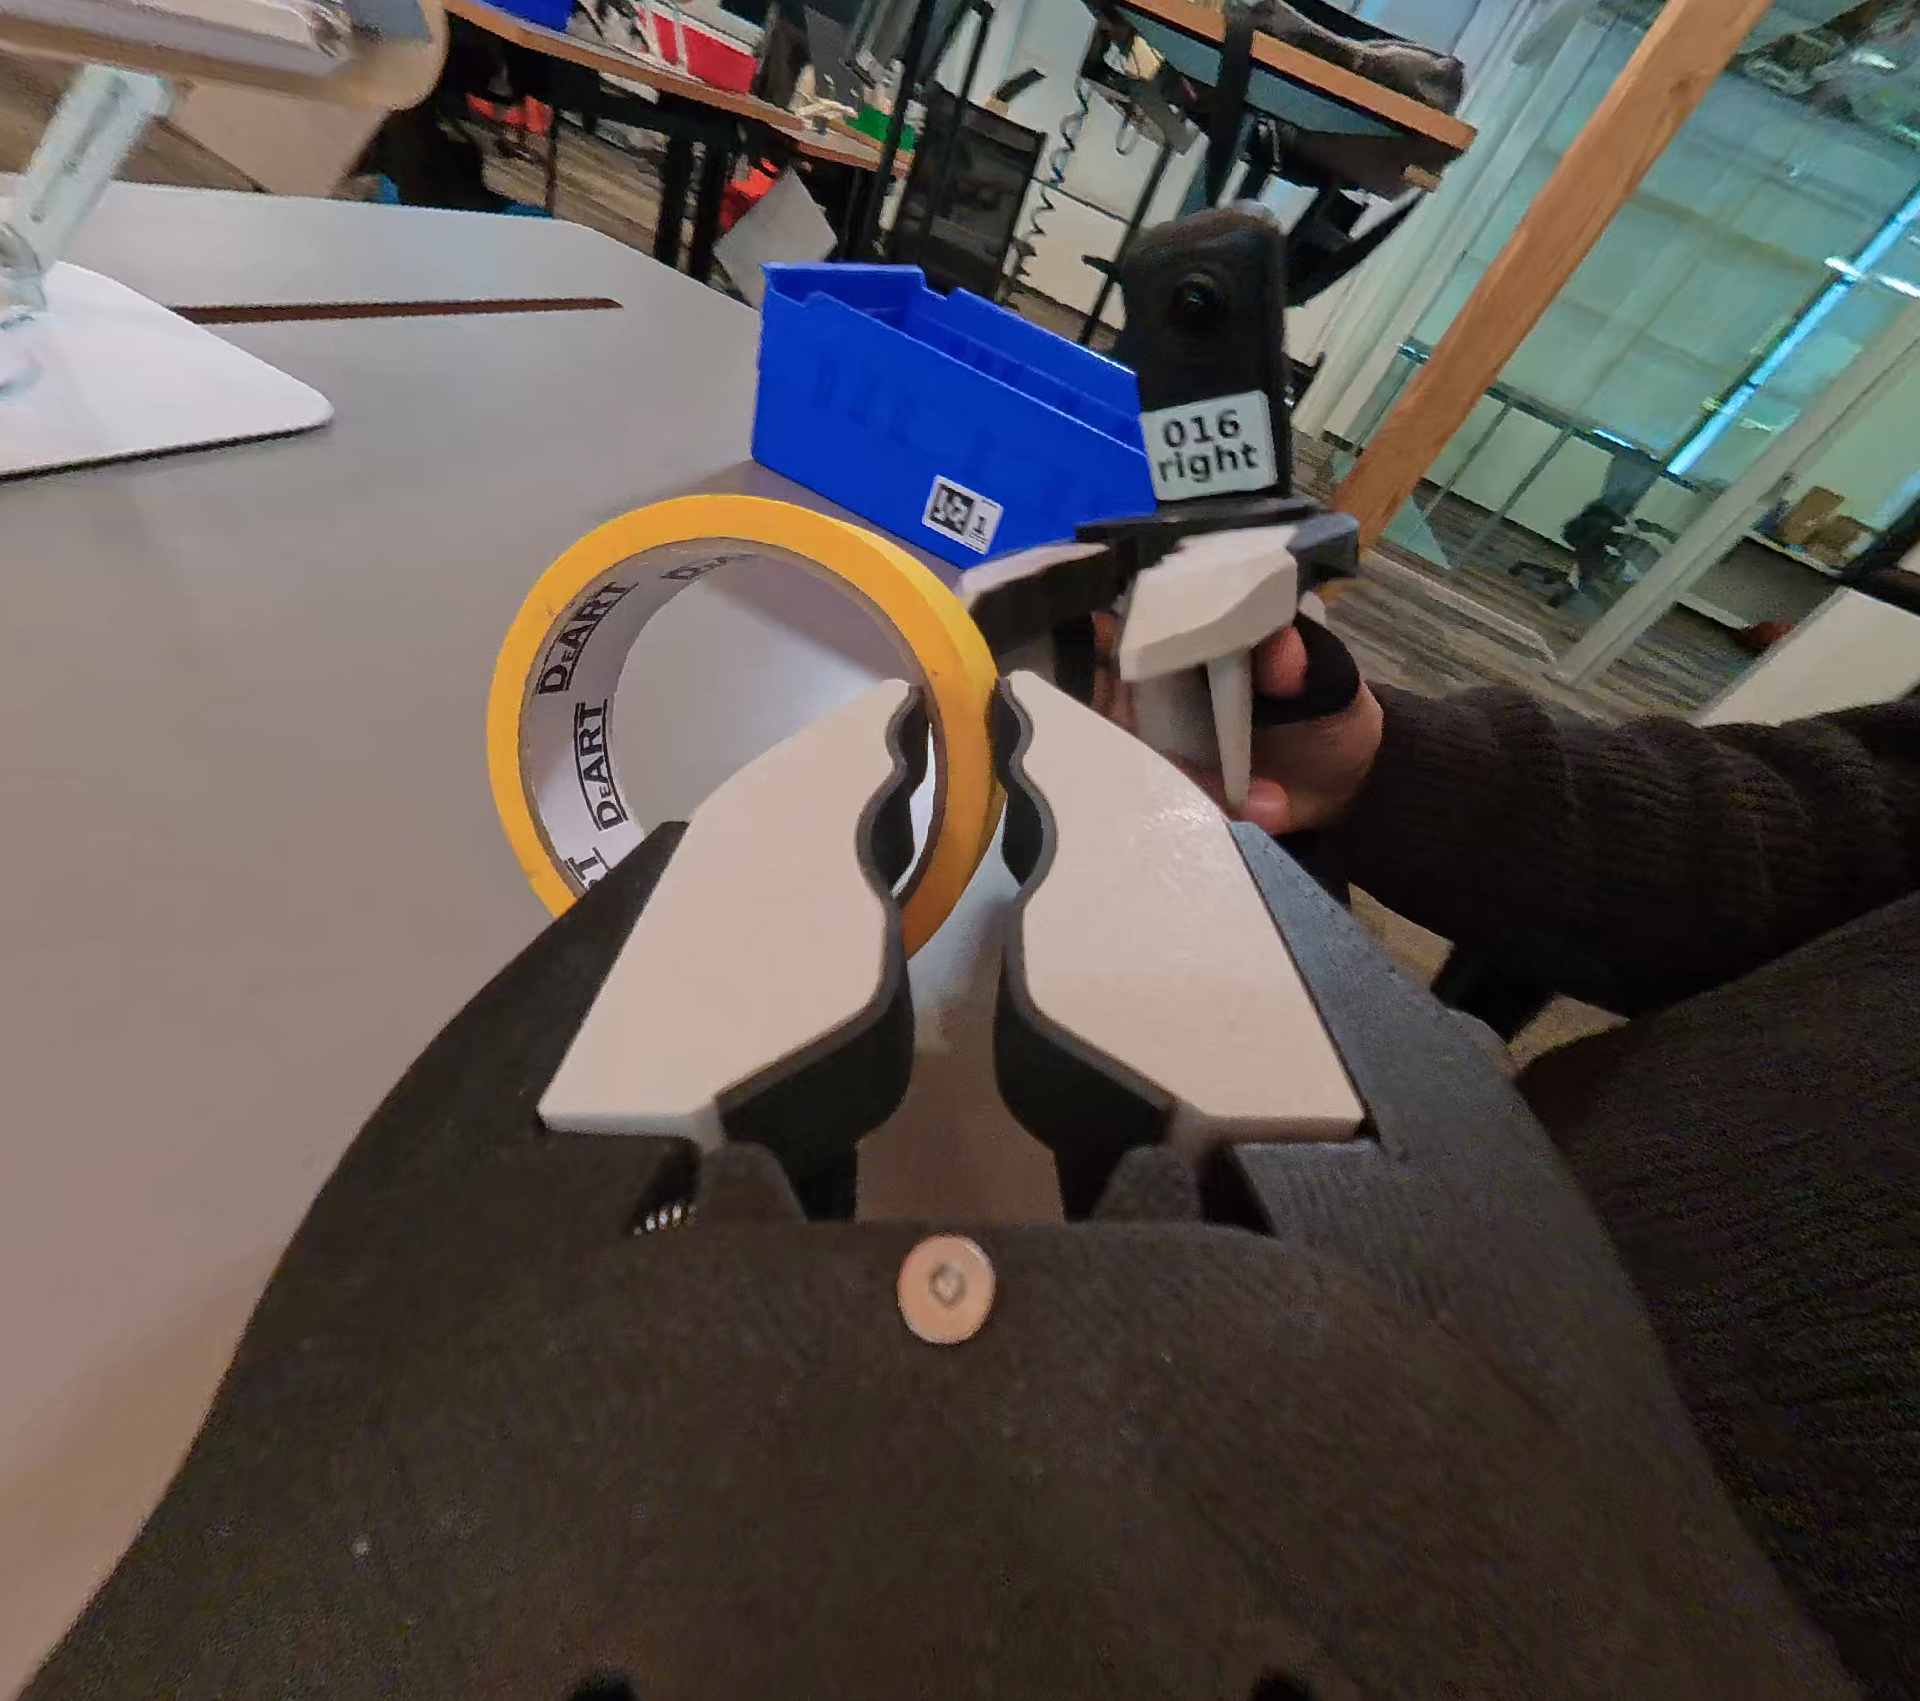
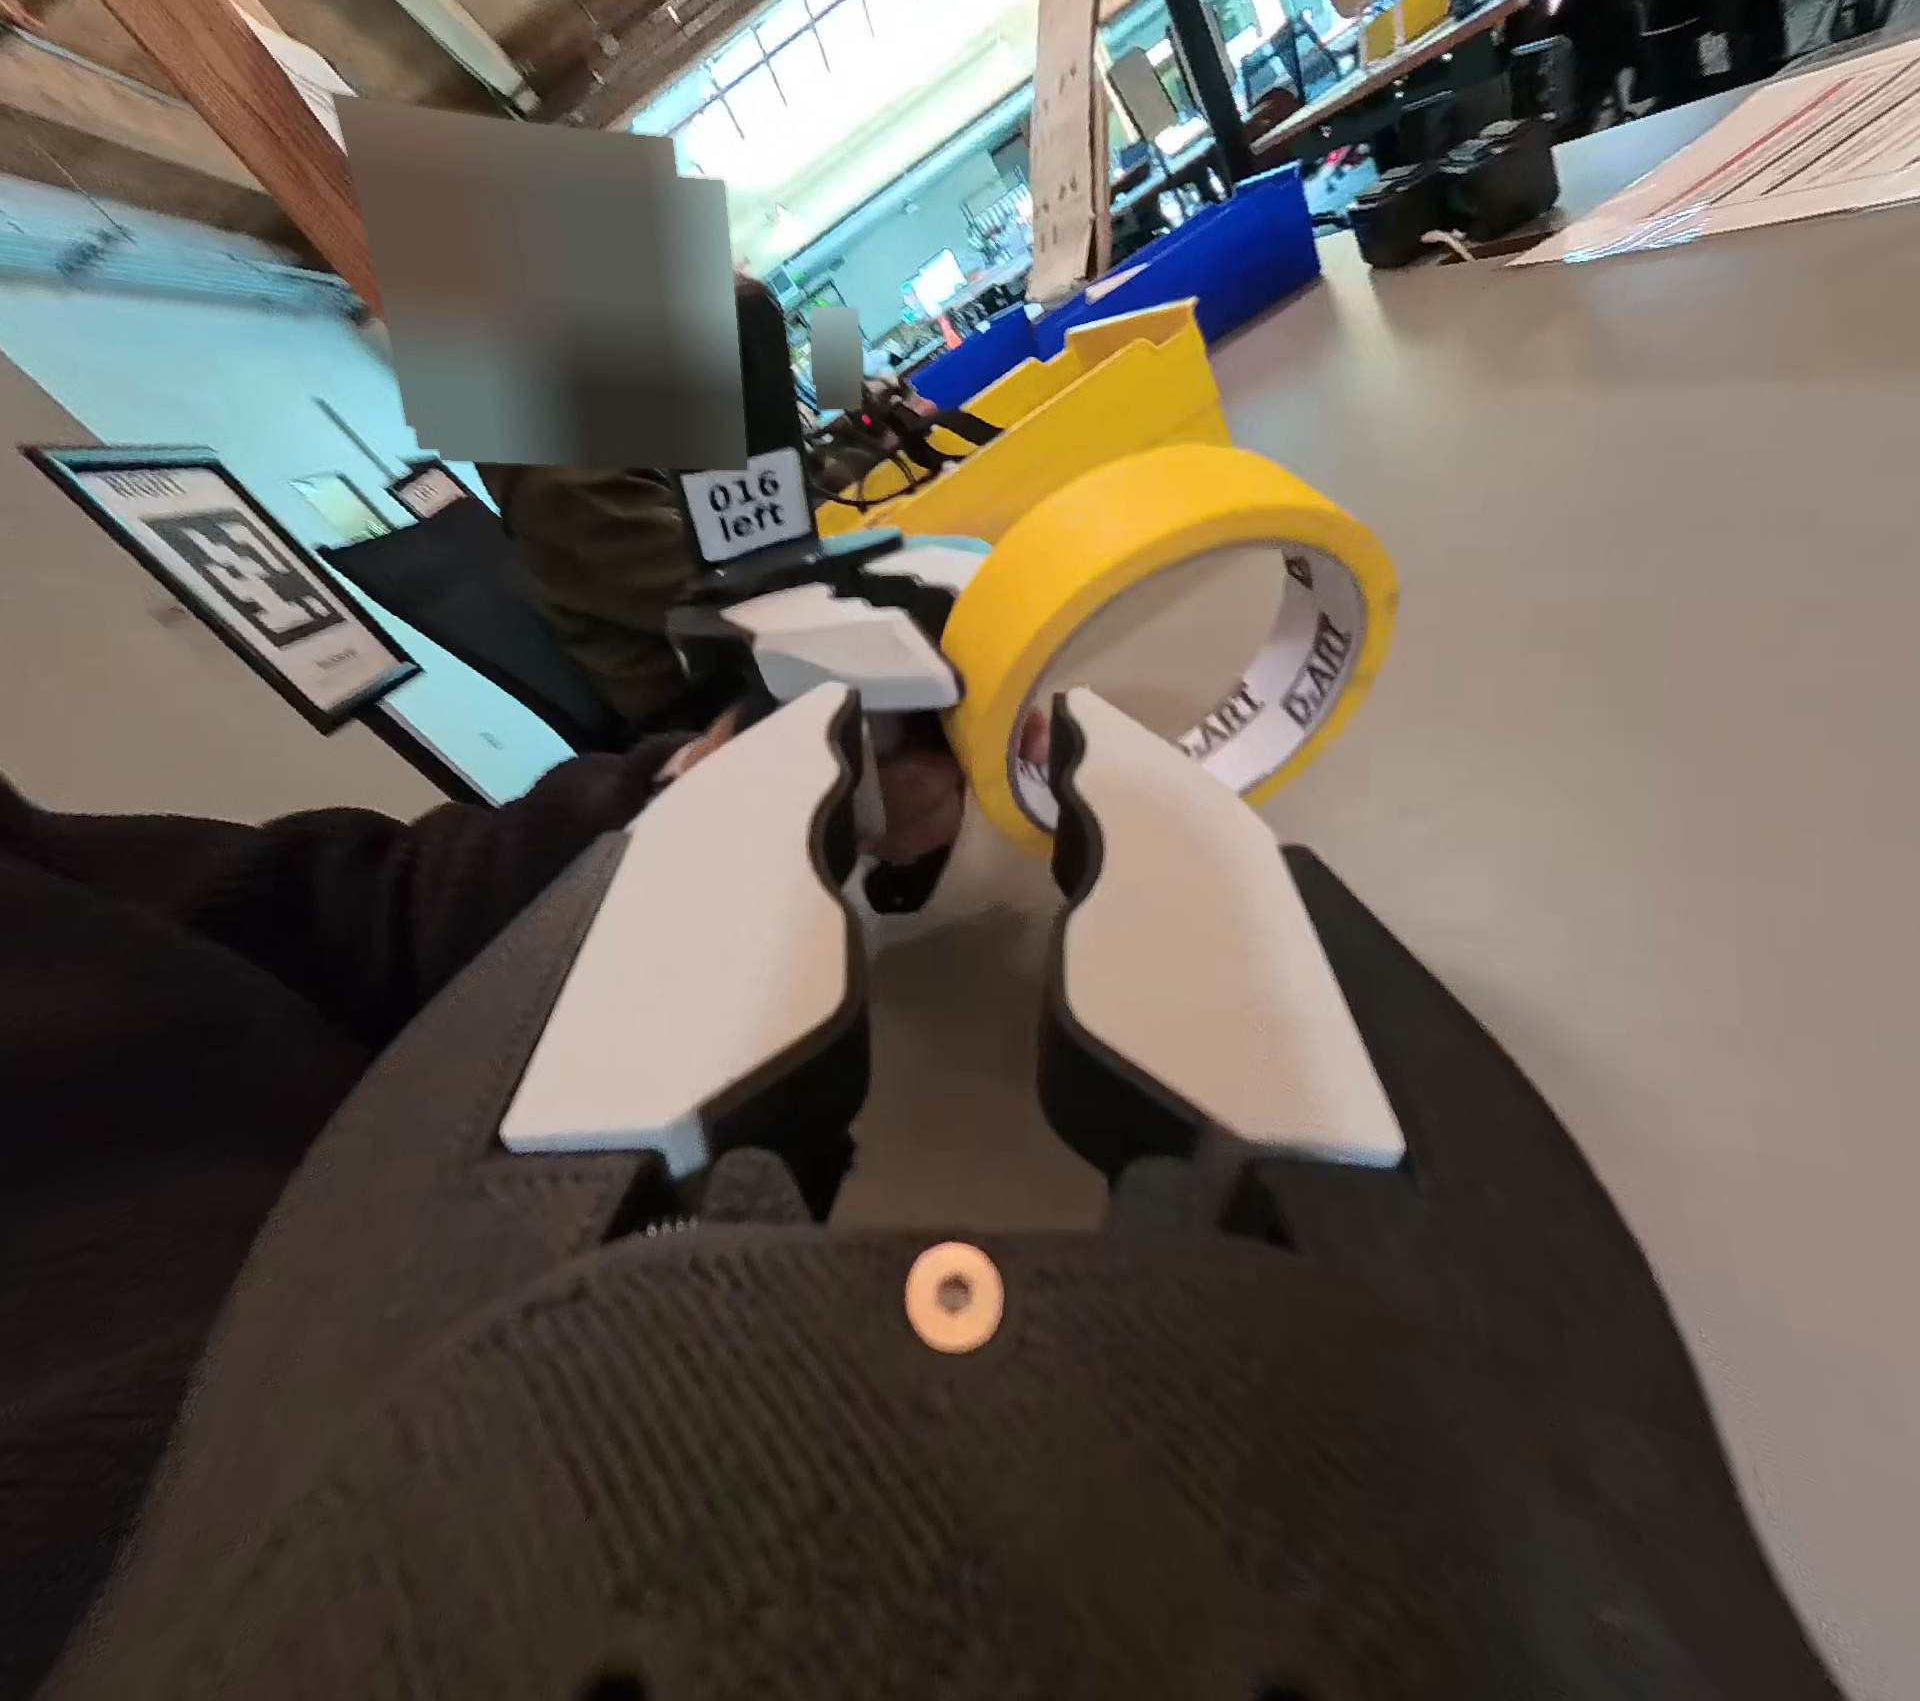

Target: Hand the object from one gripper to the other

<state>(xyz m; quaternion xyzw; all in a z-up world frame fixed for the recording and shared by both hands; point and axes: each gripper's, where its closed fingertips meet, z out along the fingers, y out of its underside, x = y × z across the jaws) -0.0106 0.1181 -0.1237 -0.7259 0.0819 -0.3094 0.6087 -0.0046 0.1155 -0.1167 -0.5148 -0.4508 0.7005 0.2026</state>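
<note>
— What writing can you see?

— Black lettering repeats round the white inner core of the tape roll, and a white printed tag sits on the blue bin beyond my fingers. Each gripper carries a white label too.

— How are your hands set?

— My left gripper is clamped on the roll's yellow band, one finger inside the ring, one outside, holding it upright above the smooth grey table. My right gripper is spread, gripping nothing, its right finger just in front of the roll's near edge.
</note>
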